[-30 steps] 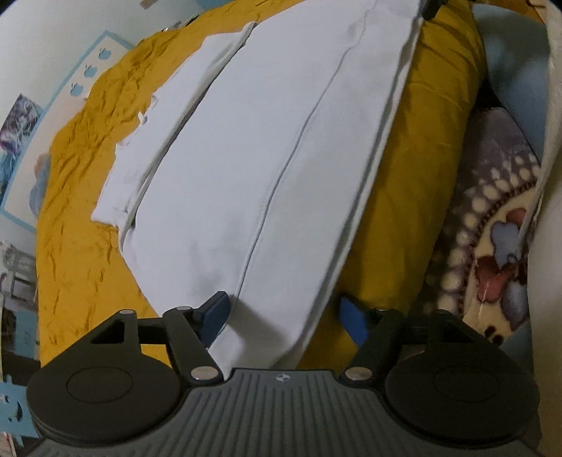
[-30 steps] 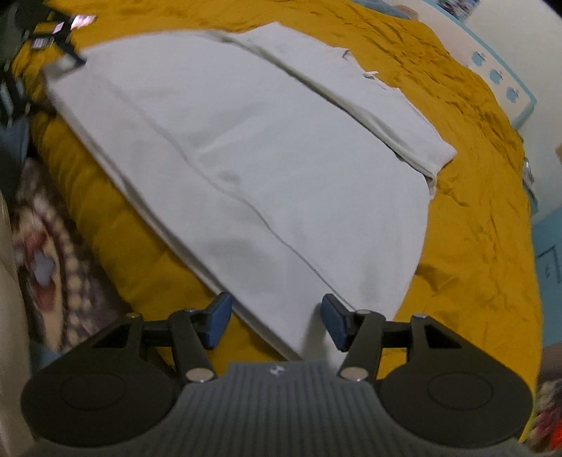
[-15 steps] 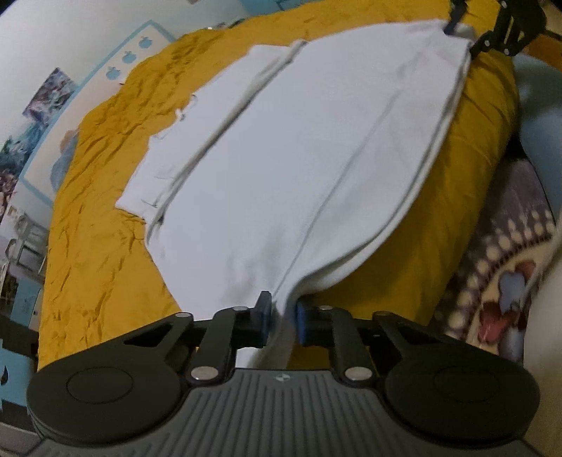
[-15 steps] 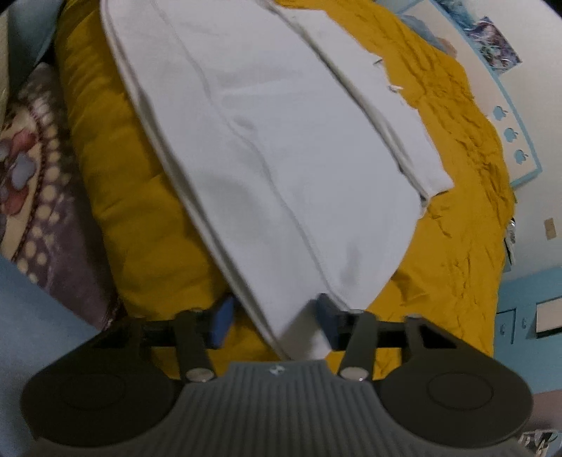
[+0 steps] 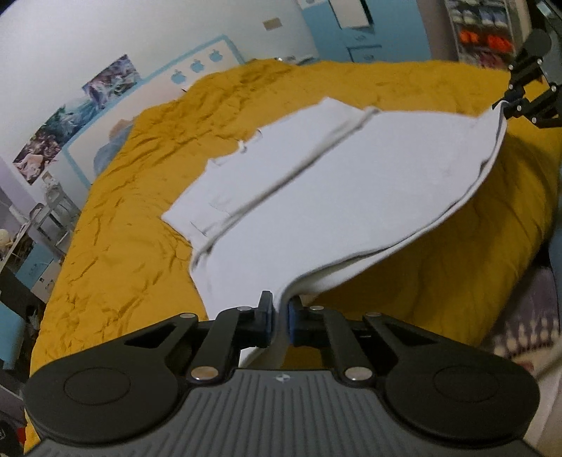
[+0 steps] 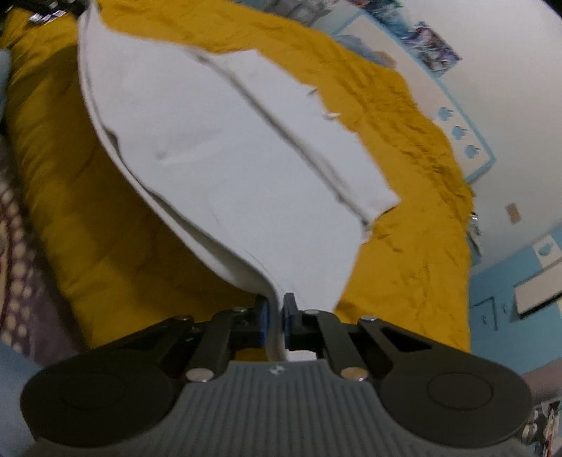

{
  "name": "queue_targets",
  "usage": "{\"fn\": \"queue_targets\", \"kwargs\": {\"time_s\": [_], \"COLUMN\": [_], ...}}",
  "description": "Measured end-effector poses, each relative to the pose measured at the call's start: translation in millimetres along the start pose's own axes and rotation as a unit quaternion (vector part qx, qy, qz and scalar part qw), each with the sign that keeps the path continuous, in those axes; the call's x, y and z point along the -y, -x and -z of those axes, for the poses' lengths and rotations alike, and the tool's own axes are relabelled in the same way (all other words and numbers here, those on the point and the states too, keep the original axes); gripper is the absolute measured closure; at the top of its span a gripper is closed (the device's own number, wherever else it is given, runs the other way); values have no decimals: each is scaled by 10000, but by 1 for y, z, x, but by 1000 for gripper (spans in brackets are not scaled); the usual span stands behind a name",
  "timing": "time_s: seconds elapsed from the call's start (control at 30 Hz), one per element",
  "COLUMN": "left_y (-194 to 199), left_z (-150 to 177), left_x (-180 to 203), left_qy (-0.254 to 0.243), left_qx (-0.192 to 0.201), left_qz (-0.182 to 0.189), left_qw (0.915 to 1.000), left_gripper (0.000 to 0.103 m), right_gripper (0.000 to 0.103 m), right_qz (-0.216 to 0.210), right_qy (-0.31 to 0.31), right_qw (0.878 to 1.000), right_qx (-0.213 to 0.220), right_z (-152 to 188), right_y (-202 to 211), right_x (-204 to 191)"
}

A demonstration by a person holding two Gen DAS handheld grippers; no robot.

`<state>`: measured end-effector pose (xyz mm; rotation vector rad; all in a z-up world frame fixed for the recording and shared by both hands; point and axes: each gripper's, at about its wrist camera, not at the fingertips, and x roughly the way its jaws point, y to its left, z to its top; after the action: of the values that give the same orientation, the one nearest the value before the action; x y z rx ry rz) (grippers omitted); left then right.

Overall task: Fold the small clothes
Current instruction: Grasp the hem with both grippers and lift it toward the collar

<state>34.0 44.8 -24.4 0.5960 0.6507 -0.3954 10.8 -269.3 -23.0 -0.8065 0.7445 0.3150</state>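
Note:
A white garment lies partly folded on a mustard yellow bedspread. My left gripper is shut on one near corner of it and lifts that edge off the bed. My right gripper is shut on the other near corner of the garment; it also shows at the far right of the left wrist view. The near hem hangs raised between the two grippers, while the far part with a folded strip rests flat.
The bedspread drops off at the near side to a patterned blanket. Walls with posters, blue cabinets and shelves surround the bed.
Both grippers closed on the garment's near corners, the left first, then the right. Both have since lifted the near edge up off the bed.

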Motion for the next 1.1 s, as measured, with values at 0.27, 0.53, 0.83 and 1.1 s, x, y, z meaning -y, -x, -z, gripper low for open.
{"fn": "queue_targets", "kwargs": {"time_s": [0.27,0.53,0.83,1.1], "left_y": [-30,-66,-95,-127], "left_z": [-27,-55,-94,-131], "left_x": [-25,-66,-102,-136], "left_qy": [405,1058,1304,1699], "left_qx": [187,214,478,752], "left_qz": [-231,-438,-926,-1306], "left_qw": [9987,9932,9860,9739], "left_gripper": [95,95,95,95], "right_gripper": [103,103,103,103], "right_qz": [698,1176,1632,1974], "right_qy": [-396,-444,-196,-460], "right_qw": [9964,9908,9837,9745], "right_qx": [256,506,733,962], "right_z": [-30,-74,-125,-180], "right_y": [-17,-52,-86,-123], "right_x": [19,54,95,148]}}
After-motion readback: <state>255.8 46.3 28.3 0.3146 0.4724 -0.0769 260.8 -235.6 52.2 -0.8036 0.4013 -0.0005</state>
